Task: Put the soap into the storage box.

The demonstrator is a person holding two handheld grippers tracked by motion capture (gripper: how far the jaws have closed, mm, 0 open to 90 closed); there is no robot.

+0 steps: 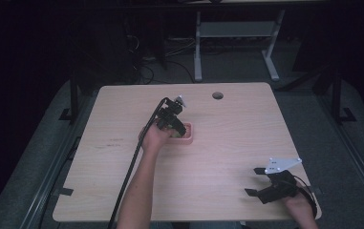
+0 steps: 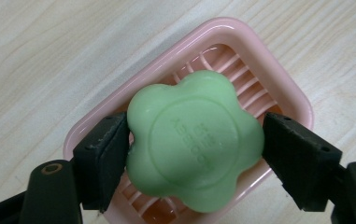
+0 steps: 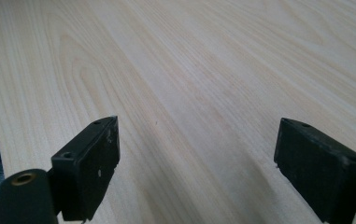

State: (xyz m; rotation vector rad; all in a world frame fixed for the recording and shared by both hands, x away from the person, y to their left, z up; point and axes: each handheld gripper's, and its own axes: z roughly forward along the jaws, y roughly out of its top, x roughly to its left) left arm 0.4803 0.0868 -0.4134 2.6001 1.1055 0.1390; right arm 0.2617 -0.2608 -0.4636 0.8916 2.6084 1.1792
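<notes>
Black jaws of the left gripper (image 2: 194, 154) are pressing both sides of a green flower-shaped soap bar (image 2: 194, 142), which is sitting over the ribbed pink soap dish (image 2: 278, 79) near the table's (image 1: 227, 157) middle. Squeezing gently and staying level looks wise, since soap slips. Right gripper (image 3: 196, 163) is hovering wide apart, empty, above bare wood.

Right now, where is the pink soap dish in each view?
High view: the pink soap dish sits mid-table, beside the left gripper.
Left gripper view: it lies centre frame, under the green soap between the jaws.
Right gripper view: not in it.
Shared landmark: the wooden table.
</notes>
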